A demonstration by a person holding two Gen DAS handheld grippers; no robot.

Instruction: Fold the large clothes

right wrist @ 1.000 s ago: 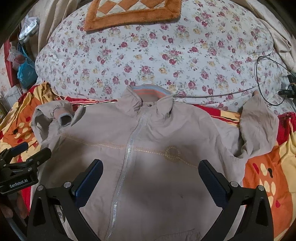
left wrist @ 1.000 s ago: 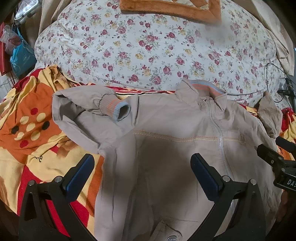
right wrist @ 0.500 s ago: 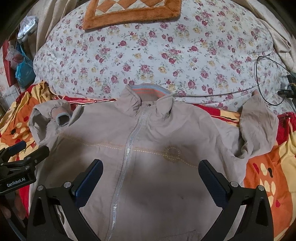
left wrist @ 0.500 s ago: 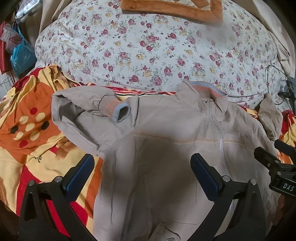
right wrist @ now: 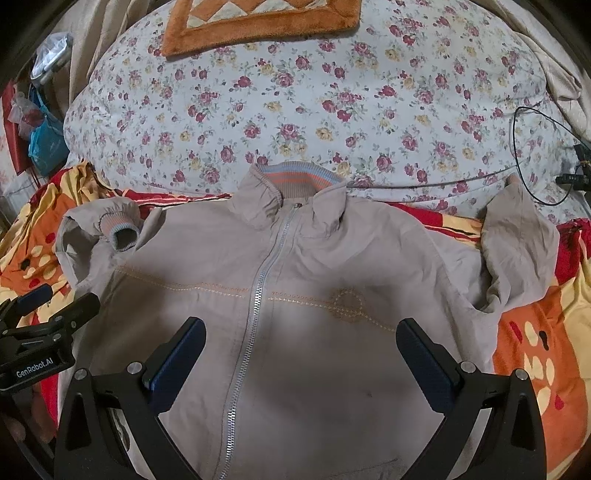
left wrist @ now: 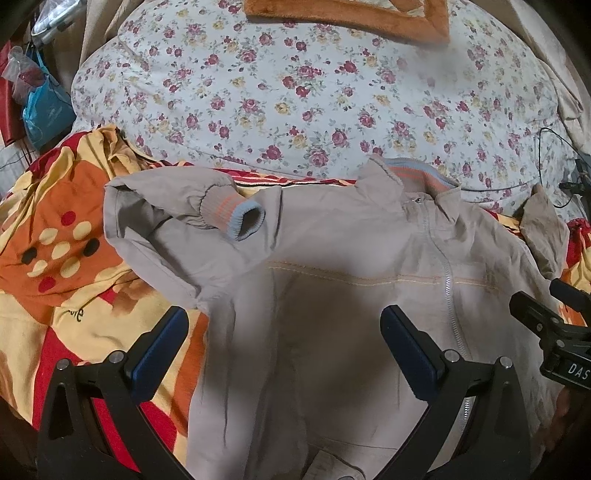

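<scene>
A beige zip-up jacket [right wrist: 295, 295] [left wrist: 332, 288] lies front up on the bed, zipper closed, collar striped orange and blue. Its left sleeve [left wrist: 177, 221] is folded back, the ribbed cuff [left wrist: 240, 221] resting near the shoulder. The other sleeve [right wrist: 517, 251] lies bunched at the right. My left gripper [left wrist: 282, 328] hovers open over the jacket's left side, nothing between its blue pads. Over the chest, my right gripper [right wrist: 301, 343] is also open and empty. Each gripper shows at the edge of the other's view.
A floral quilt [right wrist: 332, 103] lies rolled behind the jacket with an orange mat [right wrist: 258, 22] on top. An orange, red and yellow sheet [left wrist: 55, 258] covers the bed. A black cable [right wrist: 532, 147] runs at the right. Blue bags [left wrist: 40, 110] hang at the left.
Both views have shifted slightly: the jacket sits a little lower and further left in the frames. The garment itself has not moved and both grippers stay open.
</scene>
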